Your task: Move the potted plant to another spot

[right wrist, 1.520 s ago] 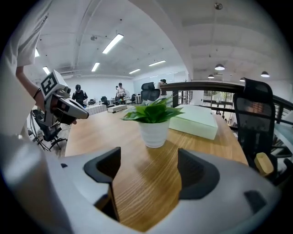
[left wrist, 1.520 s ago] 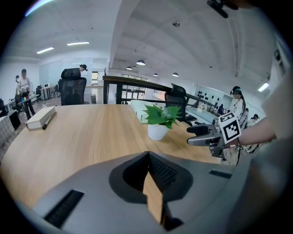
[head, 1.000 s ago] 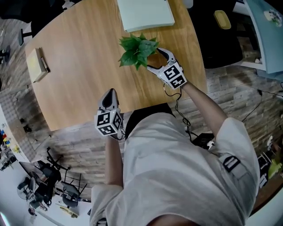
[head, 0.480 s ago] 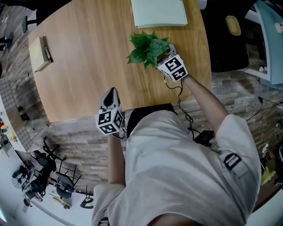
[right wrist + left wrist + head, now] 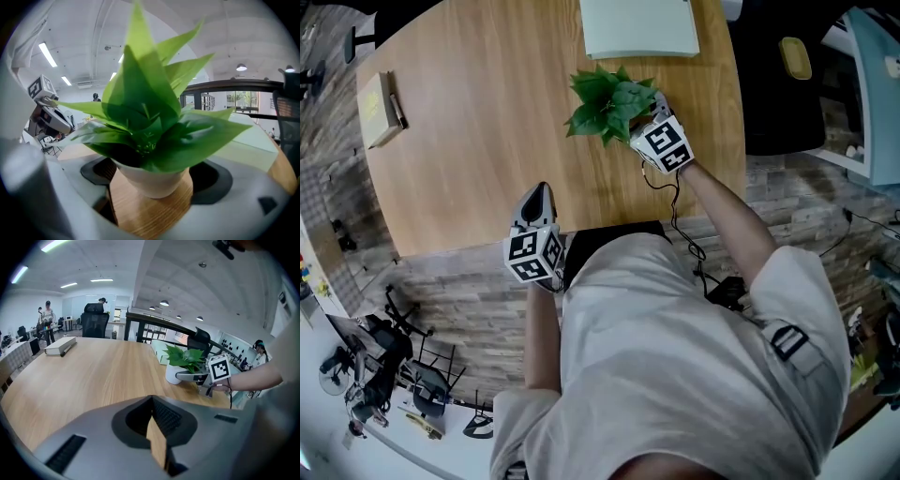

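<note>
Two fingers of the right gripper (image 5: 645, 112), which have just been opening, flank the potted plant (image 5: 605, 98) on the tabletop (image 5: 487, 141) in the head view. In the left gripper view, the left gripper (image 5: 153, 401) is clenched, empty and well away. In the right gripper view, the potted plant stands upright, dead ahead between released fingers.

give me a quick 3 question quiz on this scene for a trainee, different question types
1. True or false: the left gripper grips the potted plant.
2. Between the jaws of the right gripper stands: A) a mug B) the white pot C) nothing
3. Which lies nearer the plant on the table: the book or the pale green pad?
Key: 1 false, it is shut, empty, apart from the plant. 2 B; the jaws have just been opening and stand wide around the pot. 3 the pale green pad.
</note>
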